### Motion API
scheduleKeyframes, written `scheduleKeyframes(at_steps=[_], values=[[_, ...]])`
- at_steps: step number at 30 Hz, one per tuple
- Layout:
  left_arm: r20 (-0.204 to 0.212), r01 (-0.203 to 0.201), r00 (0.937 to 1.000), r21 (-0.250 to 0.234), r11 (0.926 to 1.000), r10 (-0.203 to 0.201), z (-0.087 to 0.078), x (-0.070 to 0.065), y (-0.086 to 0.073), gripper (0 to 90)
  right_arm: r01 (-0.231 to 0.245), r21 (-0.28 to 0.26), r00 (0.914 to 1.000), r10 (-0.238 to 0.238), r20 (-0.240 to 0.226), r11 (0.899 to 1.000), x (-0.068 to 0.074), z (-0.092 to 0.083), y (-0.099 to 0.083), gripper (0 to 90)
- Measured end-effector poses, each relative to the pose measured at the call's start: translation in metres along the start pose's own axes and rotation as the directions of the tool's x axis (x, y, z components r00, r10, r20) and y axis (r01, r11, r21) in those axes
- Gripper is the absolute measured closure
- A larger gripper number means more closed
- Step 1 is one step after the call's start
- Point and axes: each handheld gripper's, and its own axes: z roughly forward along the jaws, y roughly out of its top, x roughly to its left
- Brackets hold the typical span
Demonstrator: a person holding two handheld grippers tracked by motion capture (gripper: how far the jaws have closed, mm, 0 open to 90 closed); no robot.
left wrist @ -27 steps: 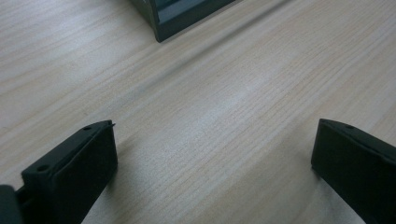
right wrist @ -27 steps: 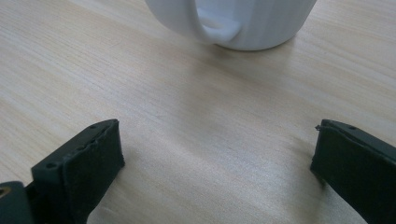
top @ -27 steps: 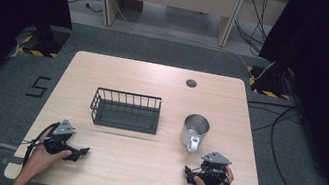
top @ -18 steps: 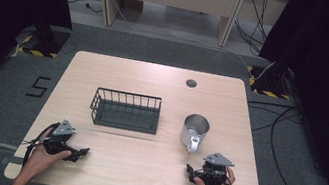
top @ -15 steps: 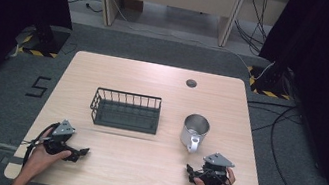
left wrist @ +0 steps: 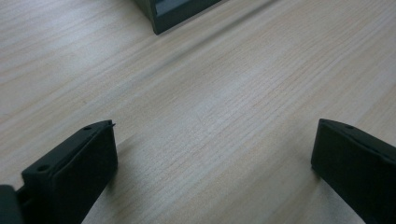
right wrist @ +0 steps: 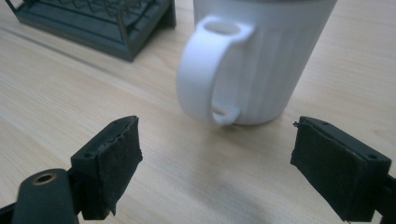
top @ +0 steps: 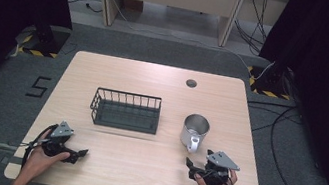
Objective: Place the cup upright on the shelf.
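A white ribbed mug [top: 195,130] stands upright on the wooden table [top: 138,179], right of centre, its handle turned toward the near edge. In the right gripper view the mug [right wrist: 261,60] rises just ahead with its handle facing me. My right gripper [right wrist: 217,144] is open, jaws wide apart on either side of the handle's line and short of it, touching nothing. From above, the right gripper [top: 191,167] rests low just below the mug. My left gripper [top: 79,154] sits near the front left corner. Its jaws [left wrist: 215,149] stand open over bare wood.
A dark wire basket [top: 125,110] stands mid-table, left of the mug; its corner shows in the right gripper view [right wrist: 93,23] and the left gripper view [left wrist: 177,11]. A round cable hole [top: 191,83] lies near the far edge. Cables trail on the floor at right.
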Motion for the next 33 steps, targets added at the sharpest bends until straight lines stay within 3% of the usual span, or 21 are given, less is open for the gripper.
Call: scheduleKeyframes(at_steps=[4,11,27,30,33], values=[[0.0,0.0,1.0,-0.001,1.0,0.0,0.0,0.0,0.0,0.0,-0.008,-0.031,0.9999,0.008,-0.006,0.999,0.001,-0.005,0.003,15.5],[0.0,0.0,1.0,0.0,1.0,0.0,0.0,0.0,0.0,0.0,-0.016,-0.06,0.9994,0.018,0.03,0.998,0.001,-0.006,0.009,15.3],[0.0,-0.001,1.0,0.0,1.0,0.001,0.0,0.0,0.0,0.0,-0.012,-0.058,0.9975,0.016,0.069,0.998,0.003,0.008,0.018,16.6],[0.0,-0.001,1.0,0.0,1.0,0.001,0.0,0.0,0.0,0.0,0.003,-0.037,0.994,0.001,0.11,0.999,0.0,0.012,0.018,19.1],[0.001,-0.001,1.0,0.0,1.0,0.001,0.0,0.0,0.0,0.0,-0.013,-0.043,0.993,0.018,0.117,0.999,-0.005,0.007,0.016,19.4]])
